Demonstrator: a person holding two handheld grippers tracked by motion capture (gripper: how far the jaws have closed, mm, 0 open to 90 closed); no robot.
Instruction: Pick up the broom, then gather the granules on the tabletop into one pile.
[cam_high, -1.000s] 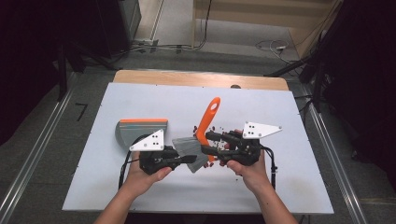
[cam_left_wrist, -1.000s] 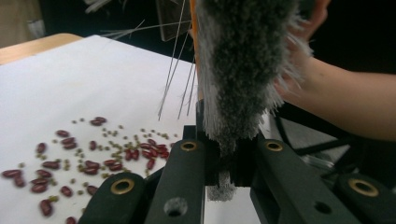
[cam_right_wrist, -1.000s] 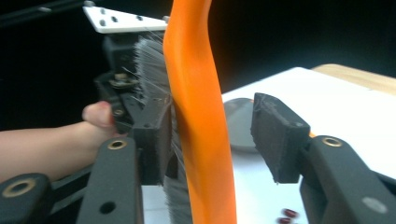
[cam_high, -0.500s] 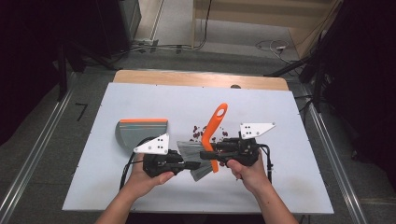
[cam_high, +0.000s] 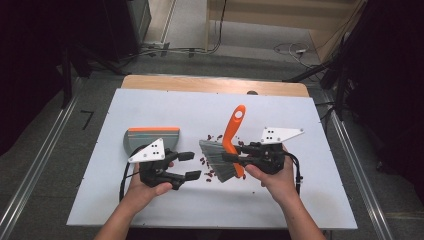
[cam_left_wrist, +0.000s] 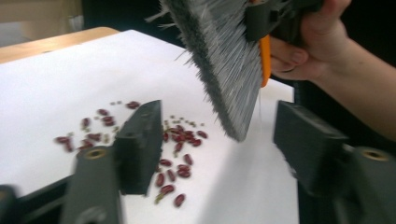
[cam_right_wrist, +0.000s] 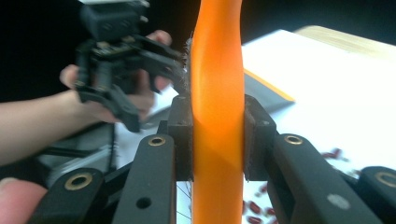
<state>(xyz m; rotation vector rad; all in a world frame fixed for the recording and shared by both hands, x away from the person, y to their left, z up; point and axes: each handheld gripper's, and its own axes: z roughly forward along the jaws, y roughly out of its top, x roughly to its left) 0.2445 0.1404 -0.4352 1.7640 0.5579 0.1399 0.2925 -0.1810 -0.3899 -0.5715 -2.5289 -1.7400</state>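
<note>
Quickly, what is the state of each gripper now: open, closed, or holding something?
Left gripper: open, holding nothing; its jaws stand wide apart above the scattered beans.
Right gripper: closed on the orange brush handle.

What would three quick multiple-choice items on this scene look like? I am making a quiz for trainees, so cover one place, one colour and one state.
1. Where does the dustpan lie?
A. just beyond the left gripper
B. at the table's right edge
C. on top of the beans

2. What colour is the brush handle?
A. blue
B. orange
C. white

3. How is the right gripper set?
A. open and empty
B. shut on the dustpan
C. shut on the brush handle

Answers:
1 A, since the high view shows the dustpan on the left half of the table, just past the left gripper.
2 B, since the handle is orange in the high view and the right gripper view.
3 C, since the right gripper view shows both jaws pressed against the handle.
</note>
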